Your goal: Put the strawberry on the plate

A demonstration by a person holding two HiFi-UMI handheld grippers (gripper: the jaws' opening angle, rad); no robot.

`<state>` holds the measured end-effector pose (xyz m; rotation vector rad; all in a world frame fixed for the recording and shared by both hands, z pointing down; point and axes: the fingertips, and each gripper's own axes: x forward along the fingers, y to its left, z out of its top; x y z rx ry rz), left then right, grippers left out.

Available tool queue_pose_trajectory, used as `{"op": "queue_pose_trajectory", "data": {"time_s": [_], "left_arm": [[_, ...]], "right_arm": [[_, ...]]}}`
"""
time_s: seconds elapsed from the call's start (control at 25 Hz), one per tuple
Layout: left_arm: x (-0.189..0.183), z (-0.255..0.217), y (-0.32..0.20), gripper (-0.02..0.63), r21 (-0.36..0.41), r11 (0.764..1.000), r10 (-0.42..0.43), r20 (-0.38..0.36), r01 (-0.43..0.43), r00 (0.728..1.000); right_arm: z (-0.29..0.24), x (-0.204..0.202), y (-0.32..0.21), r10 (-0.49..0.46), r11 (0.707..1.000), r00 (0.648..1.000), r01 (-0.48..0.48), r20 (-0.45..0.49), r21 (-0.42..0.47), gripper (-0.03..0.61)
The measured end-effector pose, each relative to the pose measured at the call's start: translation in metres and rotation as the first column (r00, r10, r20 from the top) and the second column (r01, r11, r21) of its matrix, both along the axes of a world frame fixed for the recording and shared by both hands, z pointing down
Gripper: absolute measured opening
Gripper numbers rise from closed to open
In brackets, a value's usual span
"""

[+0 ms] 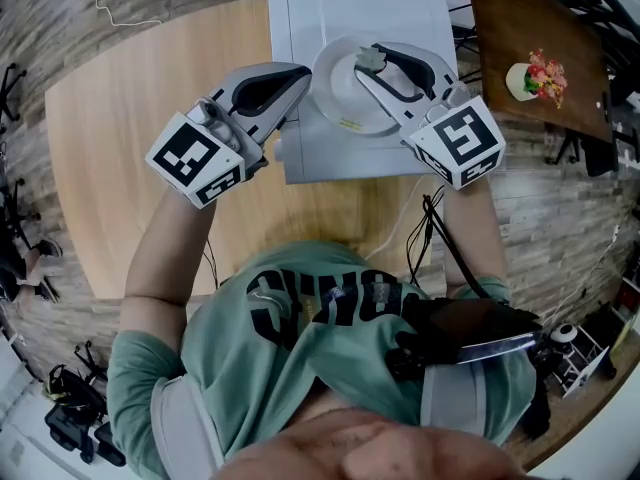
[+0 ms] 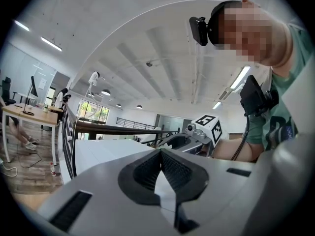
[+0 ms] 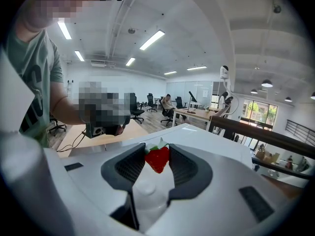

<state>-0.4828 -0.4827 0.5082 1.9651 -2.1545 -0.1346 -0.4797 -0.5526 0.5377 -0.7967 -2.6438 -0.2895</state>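
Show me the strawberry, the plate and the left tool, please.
strawberry (image 3: 157, 160), right gripper view, its red middle.
plate (image 1: 338, 96), head view, bare white surface.
left tool (image 2: 161, 154), left gripper view, where its closed tips meet.

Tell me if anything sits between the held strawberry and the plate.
Nothing visible does. The right gripper, shut on the strawberry, hangs right over the plate. The left gripper, shut and empty, sits at the plate's left edge, clear of the drop.
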Motion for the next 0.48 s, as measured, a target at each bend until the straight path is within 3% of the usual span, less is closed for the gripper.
{"op": "queue_pose_trajectory", "data": {"time_s": [0.48], "left_arm": [[0.0040,-0.0017,0.0015,0.005,0.009,1.000,0.008,-0.013,-0.008,1.000]], "right_arm": [[-0.0035,0.0008,0.0039,0.000,1.000,1.000,0.000,0.026,0.014,0.152]]}}
